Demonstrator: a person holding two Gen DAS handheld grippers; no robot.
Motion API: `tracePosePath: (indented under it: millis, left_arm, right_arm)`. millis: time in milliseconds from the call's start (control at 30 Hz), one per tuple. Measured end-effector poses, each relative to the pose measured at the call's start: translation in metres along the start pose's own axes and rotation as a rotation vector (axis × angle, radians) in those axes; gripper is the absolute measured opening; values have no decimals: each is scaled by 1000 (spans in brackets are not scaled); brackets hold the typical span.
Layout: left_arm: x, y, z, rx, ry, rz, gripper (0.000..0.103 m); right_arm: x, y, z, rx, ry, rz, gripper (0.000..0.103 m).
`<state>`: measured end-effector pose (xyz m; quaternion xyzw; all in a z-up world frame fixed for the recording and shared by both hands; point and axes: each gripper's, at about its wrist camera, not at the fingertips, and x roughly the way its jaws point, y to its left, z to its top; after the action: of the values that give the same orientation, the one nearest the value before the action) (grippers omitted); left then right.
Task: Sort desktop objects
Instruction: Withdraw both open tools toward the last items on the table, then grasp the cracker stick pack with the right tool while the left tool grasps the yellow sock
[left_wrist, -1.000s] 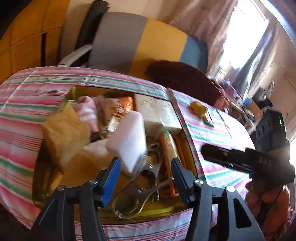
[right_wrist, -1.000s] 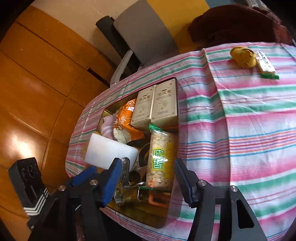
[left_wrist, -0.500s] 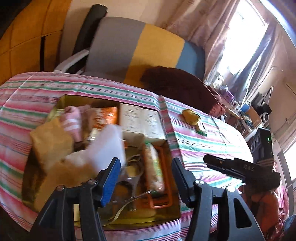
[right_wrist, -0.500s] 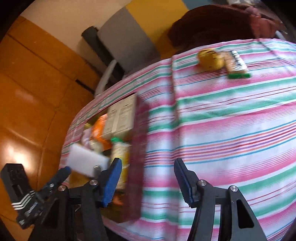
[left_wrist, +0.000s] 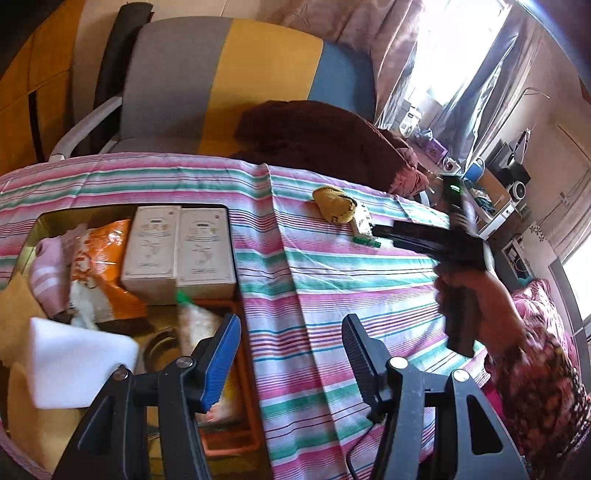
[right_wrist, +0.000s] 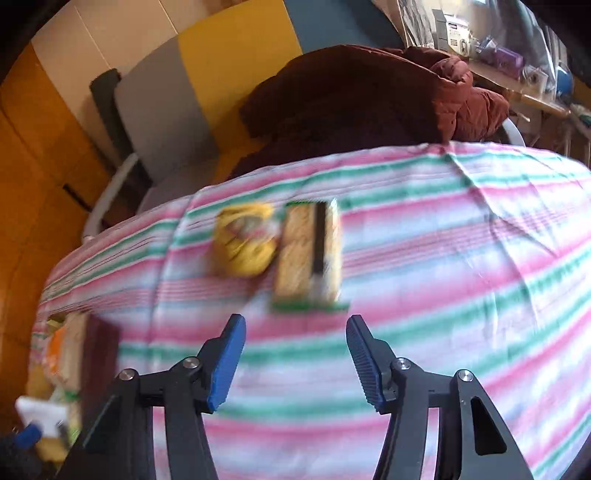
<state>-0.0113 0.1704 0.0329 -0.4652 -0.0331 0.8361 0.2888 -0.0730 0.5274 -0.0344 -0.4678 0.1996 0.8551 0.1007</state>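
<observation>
Both cameras looked steeply down along their own claws at the striped bench (left_wrist: 369, 280). The left view sat back near the bench's front edge; the right view hung close. Both caught the yellow pouch (right_wrist: 245, 243) and the chair (left_wrist: 221, 81) beyond the far edge.

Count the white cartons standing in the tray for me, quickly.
2. The left white carton and the right white carton stand side by side, touching, at the far end of the tray, beside the orange snack bag. Clutter may hide others.

Striped tablecloth (left_wrist: 369, 295): matt woven cloth. White boxes (left_wrist: 177, 247): smooth cardboard. Orange packet (left_wrist: 107, 266): glossy plastic.
</observation>
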Motion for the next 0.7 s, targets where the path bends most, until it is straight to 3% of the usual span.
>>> tracePosePath:
  millis: [167, 333, 567, 700]
  left_arm:
    - [13, -12, 11, 13, 16, 7, 58]
    - [36, -26, 30, 13, 37, 2, 58]
    - [102, -57, 66, 72, 62, 14, 58]
    - [150, -77, 92, 103, 83, 22, 58]
  right_arm:
    - [42, 1, 26, -10, 26, -34, 59]
    - [55, 11, 36, -130, 31, -117, 49]
    - [31, -14, 9, -183, 122, -116, 49]
    - [14, -40, -11, -119, 167, -78, 49]
